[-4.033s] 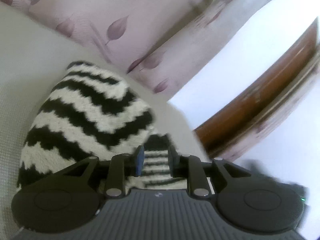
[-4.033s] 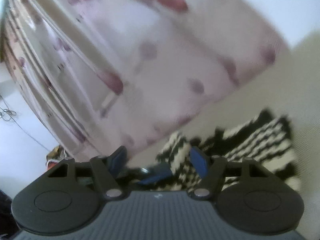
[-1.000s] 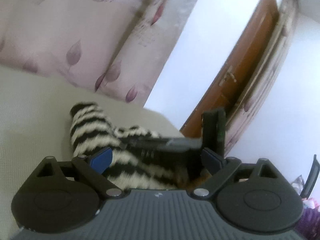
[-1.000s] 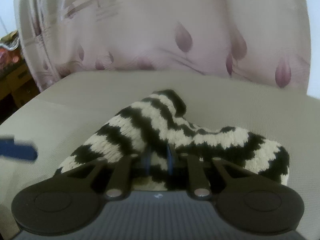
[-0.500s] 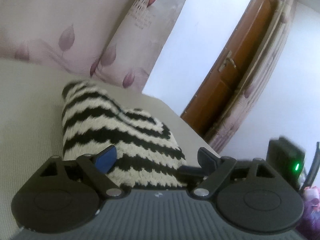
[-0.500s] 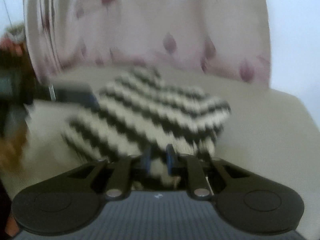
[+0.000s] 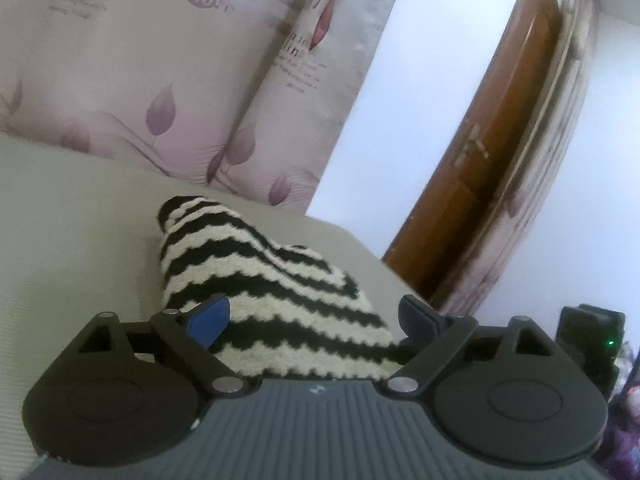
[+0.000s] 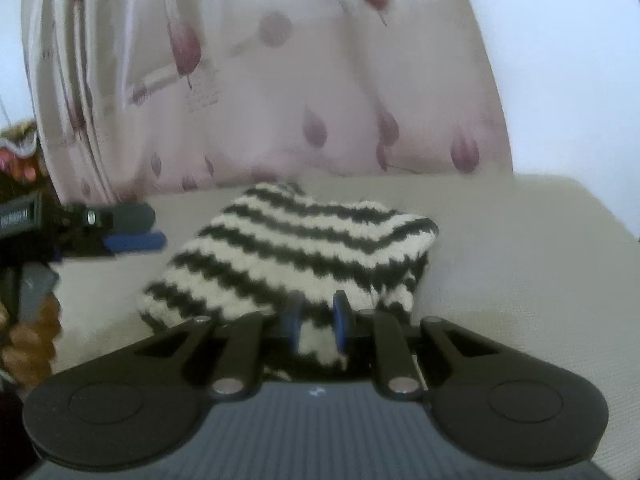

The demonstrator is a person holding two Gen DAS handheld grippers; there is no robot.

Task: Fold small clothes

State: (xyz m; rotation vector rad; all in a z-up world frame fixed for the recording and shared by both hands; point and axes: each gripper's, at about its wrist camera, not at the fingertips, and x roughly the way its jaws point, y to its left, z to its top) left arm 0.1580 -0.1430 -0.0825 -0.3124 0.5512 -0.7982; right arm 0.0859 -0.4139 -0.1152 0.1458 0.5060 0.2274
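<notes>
Only right gripper point(image 8: 316, 322) visibly pinches knit point(image 8: 288, 256).

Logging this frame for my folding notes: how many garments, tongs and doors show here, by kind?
Striped knit garment: 1
Tongs: 2, left tongs open, right tongs shut on the garment
Wooden door: 1
Total: 4

Opposed low close views, shared knit point(image 7: 276, 300) point(image 8: 304, 248)

Left tongs point(image 7: 314, 316) let go since 4 s ago, now spread wide over knit garment point(image 7: 276, 292). Right tongs point(image 8: 316, 322) went from apart to clamped on garment edge, folded over.
</notes>
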